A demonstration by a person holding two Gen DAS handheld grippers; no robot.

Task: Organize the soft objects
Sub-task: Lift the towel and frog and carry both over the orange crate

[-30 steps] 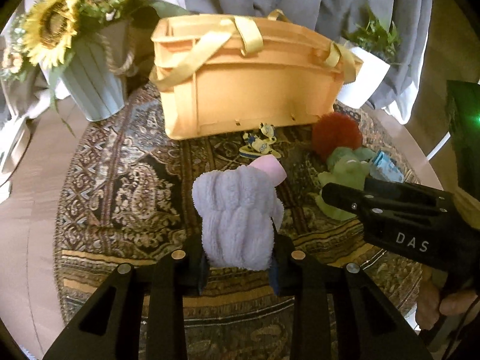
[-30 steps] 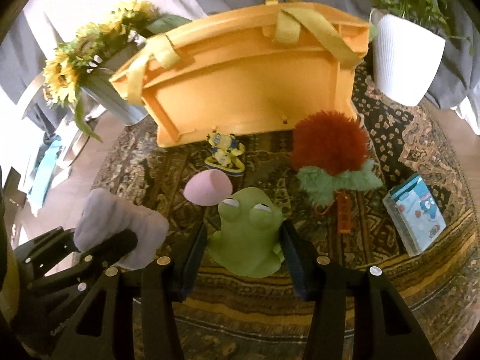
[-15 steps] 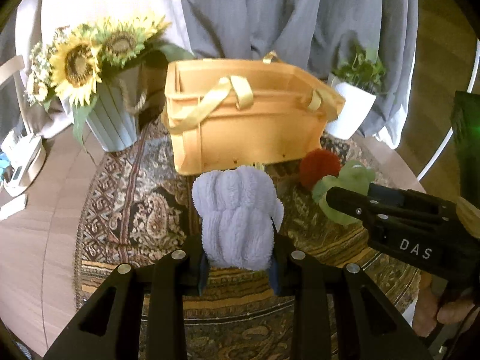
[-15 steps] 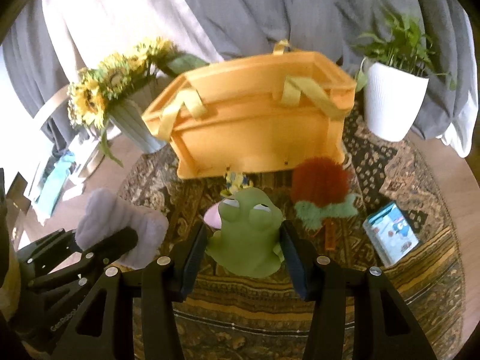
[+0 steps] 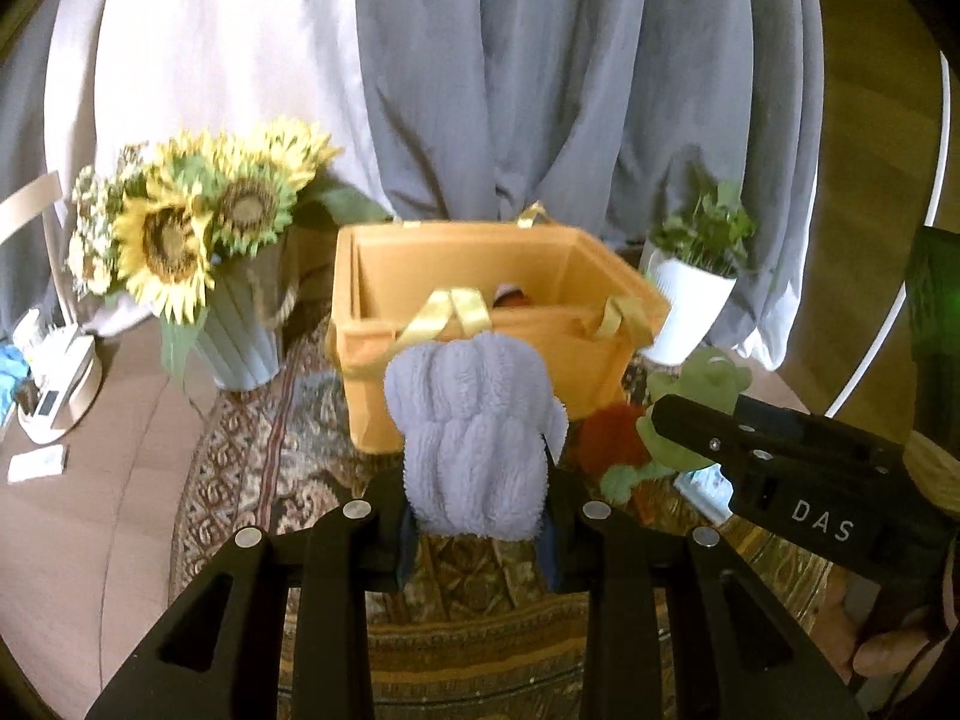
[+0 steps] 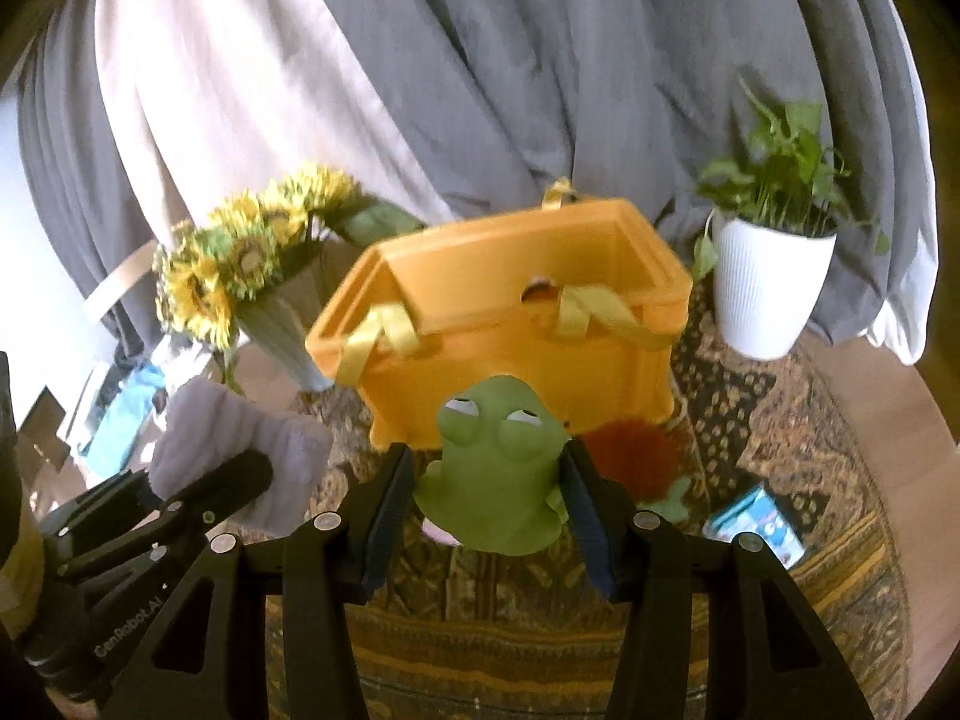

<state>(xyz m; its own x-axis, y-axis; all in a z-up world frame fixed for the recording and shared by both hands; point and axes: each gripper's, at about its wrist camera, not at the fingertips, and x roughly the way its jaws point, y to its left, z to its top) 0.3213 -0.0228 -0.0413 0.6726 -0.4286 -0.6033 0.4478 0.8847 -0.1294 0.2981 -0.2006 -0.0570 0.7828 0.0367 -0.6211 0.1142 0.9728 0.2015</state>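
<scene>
My left gripper (image 5: 477, 531) is shut on a fluffy lavender plush (image 5: 474, 438) and holds it up in front of the orange basket (image 5: 480, 360). My right gripper (image 6: 489, 510) is shut on a green frog plush (image 6: 498, 468), raised before the same basket (image 6: 510, 330). The frog (image 5: 699, 396) and right gripper also show at the right of the left wrist view; the lavender plush (image 6: 240, 444) shows at the left of the right wrist view. A red pom-pom plush (image 6: 636, 456) with green leaves lies on the rug by the basket. A pink soft piece (image 6: 438, 531) peeks under the frog.
A sunflower vase (image 5: 240, 324) stands left of the basket, a white potted plant (image 6: 768, 294) to its right. A blue packet (image 6: 756, 519) lies on the patterned rug (image 6: 780, 432). Grey curtains hang behind. Something lies inside the basket (image 5: 510, 297).
Both grippers have lifted upward with their plush toys; the basket's open top now shows and the rug objects sit lower and partly hidden.
</scene>
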